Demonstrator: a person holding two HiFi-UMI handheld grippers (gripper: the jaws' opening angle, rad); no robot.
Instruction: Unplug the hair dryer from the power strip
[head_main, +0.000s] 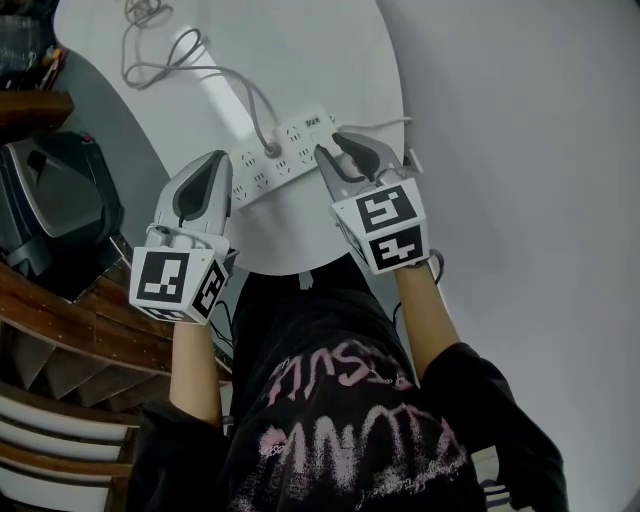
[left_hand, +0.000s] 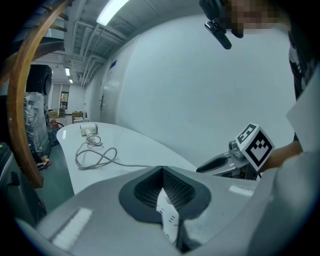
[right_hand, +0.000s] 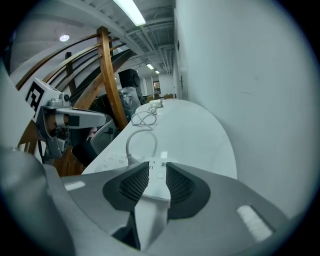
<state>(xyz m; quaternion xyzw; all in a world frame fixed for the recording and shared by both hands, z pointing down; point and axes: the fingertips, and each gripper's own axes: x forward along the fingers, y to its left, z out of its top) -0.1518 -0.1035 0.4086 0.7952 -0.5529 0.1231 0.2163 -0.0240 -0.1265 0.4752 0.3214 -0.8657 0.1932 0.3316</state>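
The right gripper (head_main: 333, 145) is pinching the right end of the power strip (head_main: 255, 172) near the desk's (head_main: 330, 60) front edge, the left gripper (head_main: 221, 157) is hovering pressed together at its left end, and the hair dryer (left_hand: 89, 129) is lying at the far edge

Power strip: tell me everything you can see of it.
The power strip is a long white bar, plastic by its look, with rows of sockets on top. It lies flat and diagonal on the white table. One plug sits in a middle socket, and its grey cord loops away across the table. The left claw is closed on one end and the right claw on the other.
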